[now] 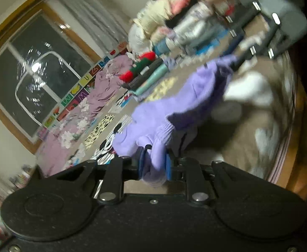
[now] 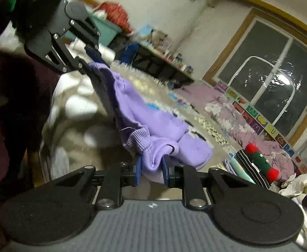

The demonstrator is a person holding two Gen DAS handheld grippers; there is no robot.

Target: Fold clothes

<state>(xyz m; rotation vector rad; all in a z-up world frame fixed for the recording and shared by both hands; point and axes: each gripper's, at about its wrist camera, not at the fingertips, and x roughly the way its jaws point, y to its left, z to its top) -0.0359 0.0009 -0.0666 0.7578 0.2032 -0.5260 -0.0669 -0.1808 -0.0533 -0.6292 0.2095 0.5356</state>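
A lilac knitted garment (image 1: 174,105) with ribbed cuffs hangs in the air, stretched between both grippers above the bed. My left gripper (image 1: 154,161) is shut on one bunched edge of it. My right gripper (image 2: 152,166) is shut on another edge of the same garment (image 2: 153,124). The left gripper also shows at the upper left of the right wrist view (image 2: 90,63), clamping the garment's far end. The right gripper shows blurred at the upper right of the left wrist view (image 1: 239,63). Both views are motion-blurred.
A stack of folded clothes (image 1: 147,73) topped by a red and green item lies on the patterned bedspread (image 1: 103,126); the stack also shows in the right wrist view (image 2: 256,163). A loose clothes pile (image 1: 174,12) lies beyond. A lilac blanket (image 2: 248,115) runs under the window (image 2: 279,73).
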